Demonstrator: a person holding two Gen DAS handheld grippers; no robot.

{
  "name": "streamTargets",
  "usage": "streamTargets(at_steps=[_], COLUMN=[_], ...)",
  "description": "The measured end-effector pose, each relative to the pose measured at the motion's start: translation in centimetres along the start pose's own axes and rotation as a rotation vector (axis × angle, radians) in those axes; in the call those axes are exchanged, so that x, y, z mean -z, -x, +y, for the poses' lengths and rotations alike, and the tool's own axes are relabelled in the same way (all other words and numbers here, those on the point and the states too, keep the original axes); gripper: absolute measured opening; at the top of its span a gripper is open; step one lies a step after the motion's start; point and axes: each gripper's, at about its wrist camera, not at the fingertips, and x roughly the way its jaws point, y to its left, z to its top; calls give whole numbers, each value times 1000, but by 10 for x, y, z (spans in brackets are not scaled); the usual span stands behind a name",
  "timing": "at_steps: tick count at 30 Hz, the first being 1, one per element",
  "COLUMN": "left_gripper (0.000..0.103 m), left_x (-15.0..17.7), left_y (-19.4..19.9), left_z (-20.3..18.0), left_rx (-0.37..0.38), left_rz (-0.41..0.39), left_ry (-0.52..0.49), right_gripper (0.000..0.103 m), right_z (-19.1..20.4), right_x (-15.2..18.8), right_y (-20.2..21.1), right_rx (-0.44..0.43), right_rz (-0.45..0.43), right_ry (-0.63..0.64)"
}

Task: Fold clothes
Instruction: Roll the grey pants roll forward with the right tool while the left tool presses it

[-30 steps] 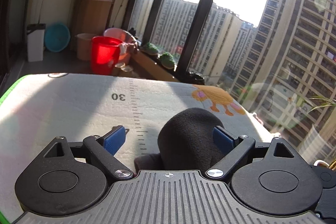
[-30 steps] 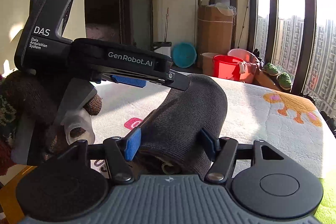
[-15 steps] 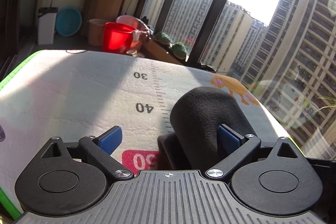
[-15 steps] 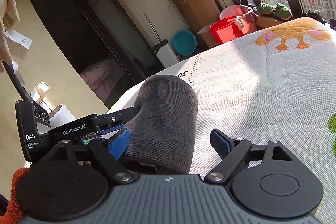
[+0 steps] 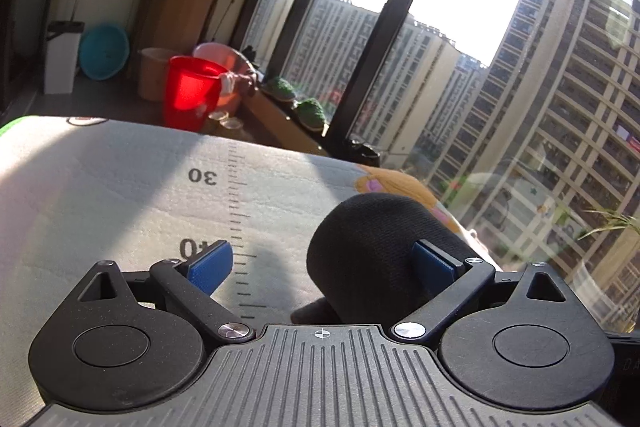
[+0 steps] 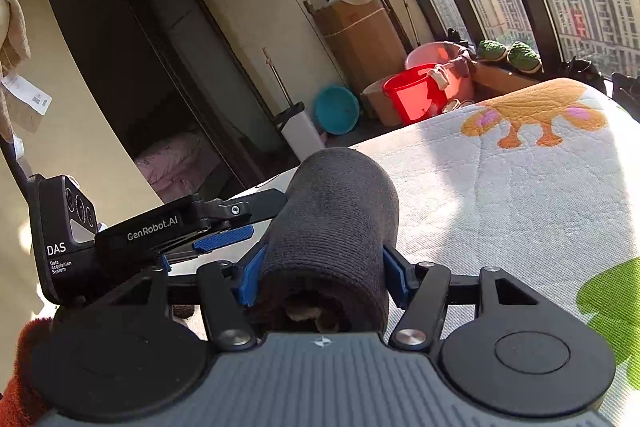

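A dark grey knit garment, rolled into a thick tube (image 6: 340,211), lies on the printed play mat (image 6: 500,195). My right gripper (image 6: 323,271) straddles the near end of the roll; its jaws are closing and both blue pads press the roll's sides. The left gripper (image 6: 262,219) comes in from the left, beside the roll. In the left wrist view the same roll (image 5: 368,239) sits at the right of the wide-open left gripper (image 5: 324,261). That gripper's right pad (image 5: 434,263) lies against the roll, while the left pad (image 5: 210,265) stands free over the mat (image 5: 120,195).
Beyond the mat's far edge stand a red bucket (image 5: 190,93), a teal basin (image 5: 104,51) and a tall cardboard box (image 5: 180,3), beside floor-to-ceiling windows. A brown sleeve (image 6: 20,379) shows at the lower left of the right wrist view.
The right gripper rolled, spread wider half a second ago with its right pad off the roll, and has now closed onto both sides. The left gripper pulled back along the mat, then came forward again.
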Motion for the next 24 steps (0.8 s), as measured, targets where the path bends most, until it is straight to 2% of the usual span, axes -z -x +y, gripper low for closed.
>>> streamTargets(at_steps=[4, 8, 11, 14, 16, 17, 19, 20, 21, 24], left_gripper=[99, 101, 102, 103, 103, 103, 103, 103, 103, 103], left_x=[4, 18, 22, 24, 24, 24, 26, 26, 27, 28], left_y=[-1, -7, -5, -2, -3, -4, -7, -9, -11, -9], left_z=[-15, -15, -1, 8, 14, 18, 21, 21, 21, 21], left_rx=[63, -6, -7, -24, -20, -12, 11, 16, 20, 23], left_rz=[-1, 30, 39, 31, 33, 36, 45, 48, 51, 45], left_ry=[7, -50, -24, -16, 8, 27, 61, 66, 69, 73], right_gripper=[69, 74, 77, 78, 78, 76, 65, 59, 59, 68], right_z=[11, 33, 38, 43, 47, 50, 54, 54, 51, 35], right_x=[4, 11, 9, 6, 6, 6, 6, 6, 8, 14], right_y=[-4, -5, 1, 15, 26, 32, 34, 25, 13, 1], right_rx=[67, 105, 93, 79, 99, 116, 134, 152, 167, 140], right_rz=[38, 22, 23, -5, -56, -92, -115, -68, -12, 39], right_ry=[101, 185, 203, 229, 248, 257, 263, 259, 247, 178])
